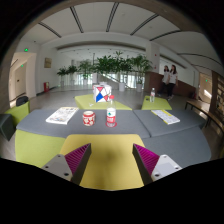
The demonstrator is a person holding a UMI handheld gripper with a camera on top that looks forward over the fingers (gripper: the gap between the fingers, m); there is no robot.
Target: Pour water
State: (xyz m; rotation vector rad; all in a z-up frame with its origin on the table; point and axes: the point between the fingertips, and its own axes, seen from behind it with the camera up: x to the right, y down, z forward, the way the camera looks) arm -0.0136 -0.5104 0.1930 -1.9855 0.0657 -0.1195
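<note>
Your gripper (pixel 110 160) is hanging wide open and holding nothing; the two cups, the left cup (pixel 89 118) and the right cup (pixel 111 119), are standing upright side by side on the surface (pixel 60 130), well beyond your fingers and almost straight ahead; a bottle (pixel 153 95) is standing farther off to the right.

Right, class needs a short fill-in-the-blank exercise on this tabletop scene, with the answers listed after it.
1. The gripper has its fingers ____, with nothing between them.
2. The red cup and the bottle stand ____ the fingers, on the table.
3. The bottle stands directly beside the red ____.
4. Past the table, a row of green ____ lines the room.

Answers: open; beyond; cup; plants
</note>
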